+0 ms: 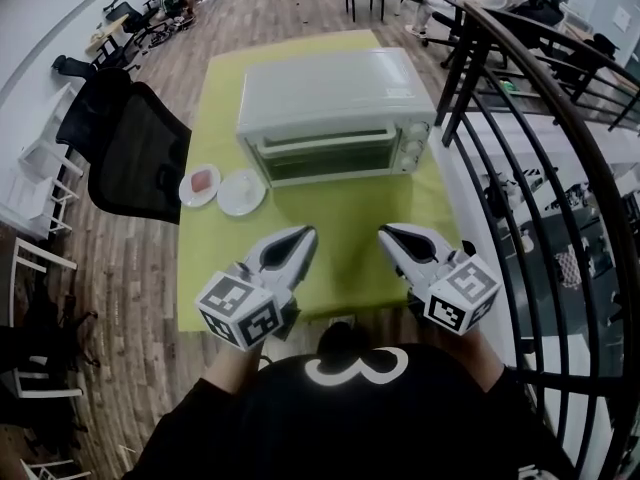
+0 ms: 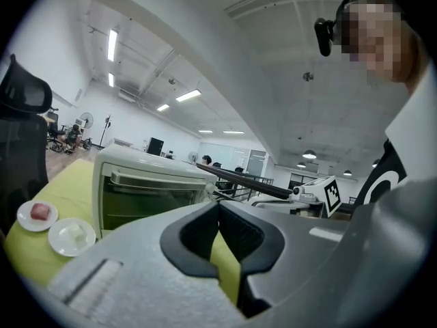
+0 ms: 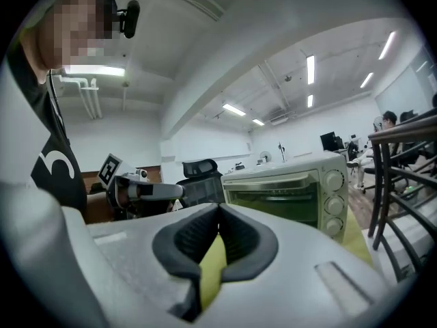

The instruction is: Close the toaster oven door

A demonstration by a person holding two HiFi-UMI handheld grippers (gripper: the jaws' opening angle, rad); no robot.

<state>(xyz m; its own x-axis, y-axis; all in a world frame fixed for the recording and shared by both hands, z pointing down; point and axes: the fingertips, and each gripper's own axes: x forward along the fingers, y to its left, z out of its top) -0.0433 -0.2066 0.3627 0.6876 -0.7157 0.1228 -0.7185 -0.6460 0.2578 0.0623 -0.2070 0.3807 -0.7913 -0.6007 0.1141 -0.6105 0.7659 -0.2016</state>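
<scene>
A white toaster oven stands at the far middle of the green table. Its glass door stands upright against the front, with the handle along the top. My left gripper and right gripper hover side by side over the table's near part, well short of the oven. Both are shut with nothing between the pads. The left gripper view shows the gripper closed, the oven ahead to its left. In the right gripper view the gripper is closed, with the oven ahead to its right.
Two small plates lie left of the oven: one with a pink piece, one white. A black office chair stands at the table's left. A dark metal railing runs along the right. People sit at the back.
</scene>
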